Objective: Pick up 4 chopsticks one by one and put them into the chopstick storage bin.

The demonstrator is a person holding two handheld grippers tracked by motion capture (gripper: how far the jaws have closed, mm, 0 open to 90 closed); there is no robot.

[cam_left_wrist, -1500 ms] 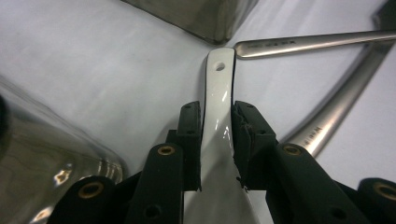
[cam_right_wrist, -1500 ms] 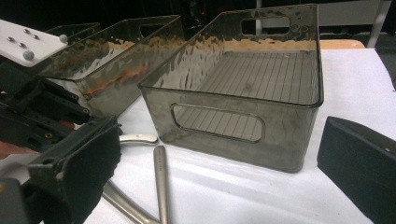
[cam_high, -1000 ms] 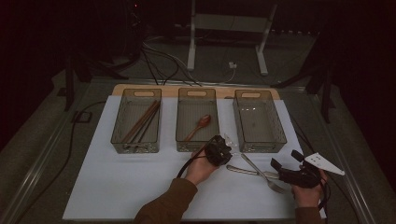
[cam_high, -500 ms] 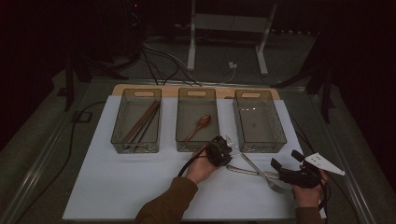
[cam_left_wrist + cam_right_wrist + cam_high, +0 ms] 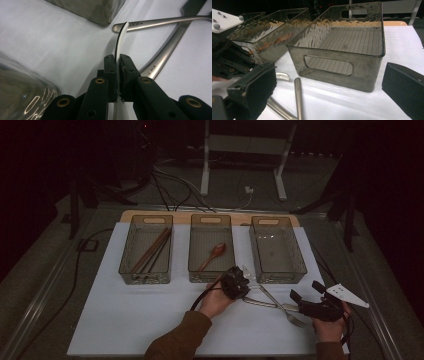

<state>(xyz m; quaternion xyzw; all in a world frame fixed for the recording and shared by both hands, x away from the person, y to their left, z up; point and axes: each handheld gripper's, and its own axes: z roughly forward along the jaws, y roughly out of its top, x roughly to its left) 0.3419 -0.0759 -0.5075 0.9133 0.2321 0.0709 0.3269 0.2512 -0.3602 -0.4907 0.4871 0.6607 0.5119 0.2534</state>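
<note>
My left gripper (image 5: 117, 60) is shut on a thin white utensil (image 5: 122, 35), seen edge-on and curving up past the fingertips. In the high view this gripper (image 5: 239, 282) sits on the white mat just in front of the middle bin. Two metal utensil handles (image 5: 160, 21) lie crossed beyond it, and a metal fork (image 5: 294, 320) lies between the hands. My right gripper (image 5: 306, 291) stands open low at the mat's right, nothing between its pads (image 5: 262, 85). It faces the empty right bin (image 5: 362, 72), with a metal handle (image 5: 298, 97) lying before it.
Three clear bins stand in a row at the back of the mat (image 5: 125, 320): the left one (image 5: 125, 251) holds chopsticks (image 5: 150, 251), the middle one (image 5: 192, 260) a wooden spoon (image 5: 212, 256), the right one (image 5: 300, 255) nothing. Cables and a metal stand lie beyond the table.
</note>
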